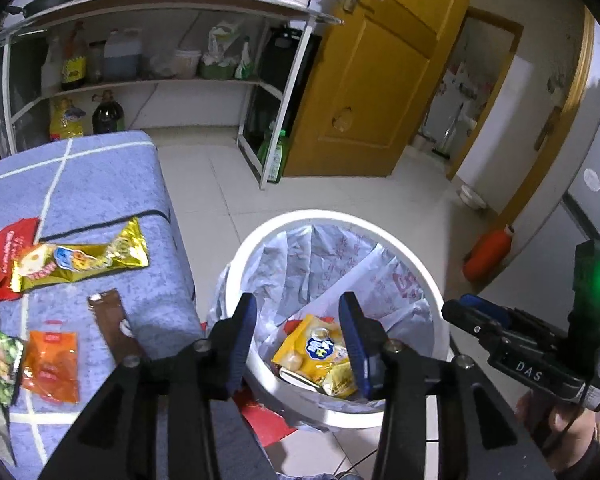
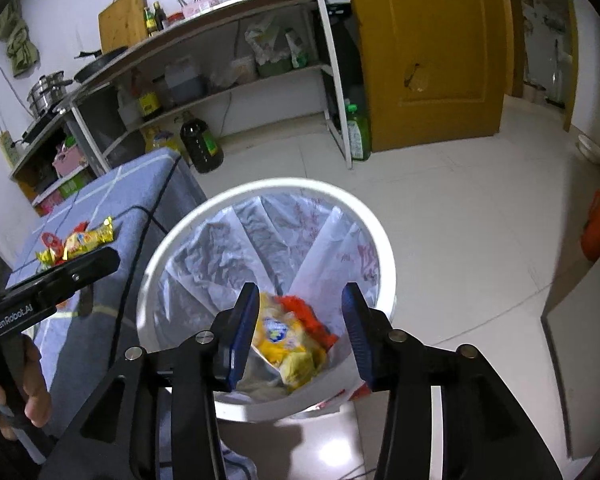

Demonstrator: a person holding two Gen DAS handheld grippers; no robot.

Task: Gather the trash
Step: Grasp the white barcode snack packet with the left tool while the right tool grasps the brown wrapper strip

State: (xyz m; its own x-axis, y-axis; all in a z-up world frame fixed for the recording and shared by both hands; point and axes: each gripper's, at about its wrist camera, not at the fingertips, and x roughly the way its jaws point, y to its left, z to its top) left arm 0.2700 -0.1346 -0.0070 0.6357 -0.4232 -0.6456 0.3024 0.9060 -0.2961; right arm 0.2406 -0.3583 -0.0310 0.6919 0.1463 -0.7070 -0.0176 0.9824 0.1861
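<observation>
Pale floor tiles (image 2: 440, 216) carry a white bin (image 2: 384, 240) lined with a thin plastic bag, standing just beside the near corner of a table (image 1: 100, 184) covered in blue cloth with white lines. Behind, an open shelf rack (image 1: 152, 80) holds bottles and bags, next to a yellow door (image 1: 364, 92). Inside the bin lie yellow snack wrappers (image 1: 320, 352) and a red scrap. On the table, a gold wrapper (image 1: 84, 260) overlaps a red one (image 1: 8, 244) near the left edge; a brown wrapper (image 1: 112, 320) and an orange packet (image 1: 52, 364) lie closer to the near edge. Over the bin, the left gripper (image 1: 298, 340) and right gripper (image 2: 300, 332) both stand about half apart, nothing between their pads.
</observation>
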